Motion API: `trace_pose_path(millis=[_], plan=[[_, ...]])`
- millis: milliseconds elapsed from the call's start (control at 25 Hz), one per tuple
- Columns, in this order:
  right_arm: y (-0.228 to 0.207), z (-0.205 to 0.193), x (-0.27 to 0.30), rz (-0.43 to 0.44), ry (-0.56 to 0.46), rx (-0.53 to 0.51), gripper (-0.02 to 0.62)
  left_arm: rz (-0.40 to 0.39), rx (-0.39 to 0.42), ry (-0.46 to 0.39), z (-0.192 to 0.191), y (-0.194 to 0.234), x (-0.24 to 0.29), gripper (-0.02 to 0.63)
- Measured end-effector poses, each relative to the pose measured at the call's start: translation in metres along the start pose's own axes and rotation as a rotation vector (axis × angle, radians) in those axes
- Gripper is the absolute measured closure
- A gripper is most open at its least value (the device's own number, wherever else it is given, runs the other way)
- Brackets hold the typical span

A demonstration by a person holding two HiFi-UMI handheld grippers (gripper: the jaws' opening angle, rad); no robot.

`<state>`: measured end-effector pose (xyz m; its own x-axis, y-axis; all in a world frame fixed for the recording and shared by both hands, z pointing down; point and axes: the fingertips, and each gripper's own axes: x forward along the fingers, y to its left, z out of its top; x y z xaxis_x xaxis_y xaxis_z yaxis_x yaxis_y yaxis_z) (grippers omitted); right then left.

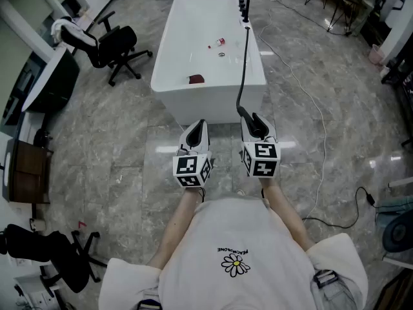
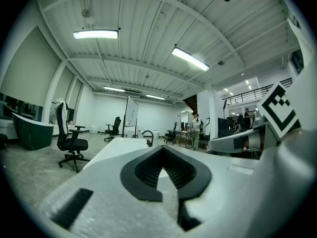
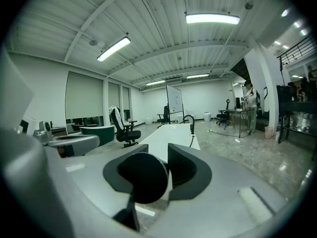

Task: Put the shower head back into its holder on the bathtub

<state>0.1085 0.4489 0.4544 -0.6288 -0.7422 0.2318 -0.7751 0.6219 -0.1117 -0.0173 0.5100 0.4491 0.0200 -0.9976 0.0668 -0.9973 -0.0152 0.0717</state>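
Note:
The white bathtub [image 1: 169, 57] stands ahead on the grey stone floor, with a black faucet and fittings [image 1: 243, 2] at its far end. A black hose [image 1: 244, 70] runs from there along the tub's right rim and down over the near edge to the black shower head [image 1: 248, 118]. My right gripper [image 1: 257, 119] is shut on the shower head, whose round black end [image 3: 143, 176] fills the space between the jaws in the right gripper view. My left gripper [image 1: 197, 128] hangs beside it in front of the tub, shut and empty [image 2: 166, 170].
Small red items [image 1: 196, 79] lie inside the tub. A black office chair [image 1: 110, 47] stands left of the tub, beside desks. A white cable [image 1: 303, 89] snakes across the floor on the right. A person [image 3: 249, 95] stands far off by tables.

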Motion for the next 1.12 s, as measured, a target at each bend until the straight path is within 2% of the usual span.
trace_pose_path(millis=[280, 520, 720, 880, 1120], plan=[[-0.013, 0.000, 0.011, 0.005, -0.002, -0.002, 0.469, -0.004, 0.012, 0.025, -0.013, -0.004, 0.013, 0.606], [-0.027, 0.007, 0.011, 0.002, -0.031, 0.061, 0.469, -0.022, 0.027, 0.047, -0.017, -0.012, 0.024, 0.606], [-0.039, 0.012, 0.011, -0.017, -0.052, 0.067, 0.469, -0.017, -0.023, 0.048, -0.030, -0.016, 0.027, 0.606], [-0.044, -0.003, 0.018, -0.031, -0.014, 0.098, 0.469, -0.018, -0.036, 0.093, -0.051, -0.015, 0.027, 0.606], [-0.054, -0.006, 0.048, -0.052, 0.021, 0.124, 0.469, -0.060, -0.056, 0.134, -0.073, -0.006, 0.068, 0.606]])
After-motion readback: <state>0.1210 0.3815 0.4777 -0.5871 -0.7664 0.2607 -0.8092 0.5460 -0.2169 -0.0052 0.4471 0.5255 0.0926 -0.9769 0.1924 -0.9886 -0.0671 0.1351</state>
